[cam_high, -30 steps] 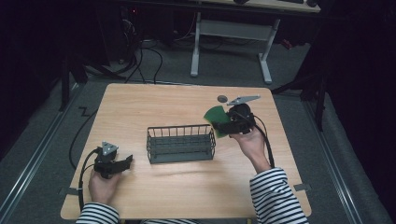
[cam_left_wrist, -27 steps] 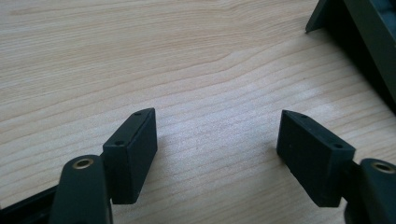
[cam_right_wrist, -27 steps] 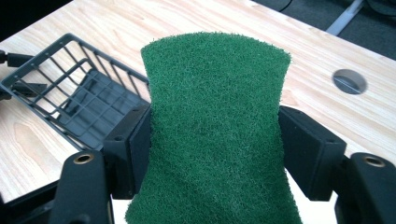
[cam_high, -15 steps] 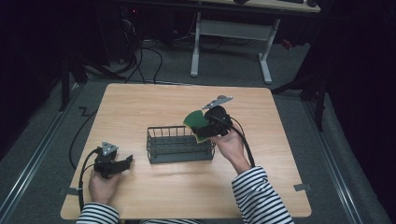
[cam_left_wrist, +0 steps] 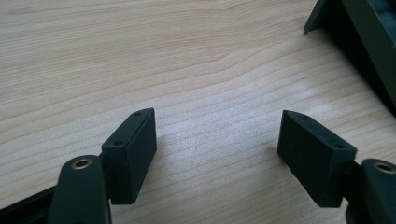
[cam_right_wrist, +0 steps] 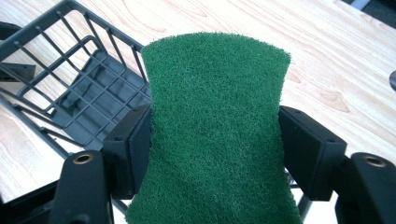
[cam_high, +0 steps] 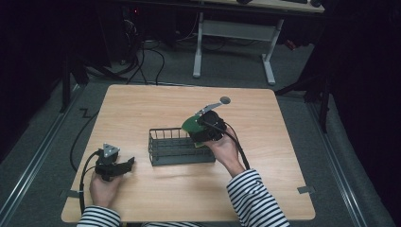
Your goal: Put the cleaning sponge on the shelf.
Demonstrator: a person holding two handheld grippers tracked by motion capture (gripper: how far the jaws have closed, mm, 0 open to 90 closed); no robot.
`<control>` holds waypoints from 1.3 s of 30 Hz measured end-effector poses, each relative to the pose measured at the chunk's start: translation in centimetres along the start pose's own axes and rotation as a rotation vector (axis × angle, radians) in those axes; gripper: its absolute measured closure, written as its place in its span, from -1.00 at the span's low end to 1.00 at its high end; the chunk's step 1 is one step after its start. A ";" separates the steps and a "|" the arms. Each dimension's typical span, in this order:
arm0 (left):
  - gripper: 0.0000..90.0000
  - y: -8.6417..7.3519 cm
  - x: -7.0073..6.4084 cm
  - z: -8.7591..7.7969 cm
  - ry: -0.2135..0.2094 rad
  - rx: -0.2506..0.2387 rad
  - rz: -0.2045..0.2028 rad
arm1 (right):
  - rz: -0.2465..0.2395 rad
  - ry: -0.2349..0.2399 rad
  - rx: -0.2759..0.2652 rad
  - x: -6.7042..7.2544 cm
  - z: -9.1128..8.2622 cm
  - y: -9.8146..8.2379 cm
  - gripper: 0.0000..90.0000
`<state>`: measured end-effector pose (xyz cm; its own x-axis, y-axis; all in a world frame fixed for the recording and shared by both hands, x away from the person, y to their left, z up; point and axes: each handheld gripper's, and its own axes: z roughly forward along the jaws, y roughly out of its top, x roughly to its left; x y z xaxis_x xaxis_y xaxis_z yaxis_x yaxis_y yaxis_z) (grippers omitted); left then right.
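sponge, a green rectangular scouring pad [cam_right_wrist: 212, 130], was pinched in the right gripper [cam_high: 206, 127] above the dark wire basket's [cam_high: 163, 158] end, not yet dropped in; left gripper [cam_left_wrist: 219, 154] rested open, empty.

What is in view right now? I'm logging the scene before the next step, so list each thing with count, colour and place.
Scouring pad: one, green, clamped between the right gripper's jaws, above the basket's right end.
Wire basket: one, dark grey, middle of the table.
Small round thing: one, grey, on the table beyond the pad; too small to identify.
Table: one, light wood.
Desk frame: one, white-legged, on the floor behind the table.
Cables: several, black, on the floor behind the table.
Right gripper: one, black, shut on the pad.
Left gripper: one, black, jaws open, resting at the table's near left.
Sleeves: two, black-and-white striped, bottom edge.
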<state>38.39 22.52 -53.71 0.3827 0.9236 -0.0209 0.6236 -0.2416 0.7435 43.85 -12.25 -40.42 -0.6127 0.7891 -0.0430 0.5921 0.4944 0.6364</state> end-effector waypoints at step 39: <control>-0.36 0.0 0.0 0.0 0.003 0.001 0.004 | -0.009 -0.048 0.041 0.7 1.3 -1.3 -0.32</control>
<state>38.39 22.48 -53.72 0.3829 0.9237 -0.0160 0.6226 -0.2452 0.7431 43.37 -11.81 -42.28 -0.5929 0.8007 -0.0863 0.6080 0.5153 0.6040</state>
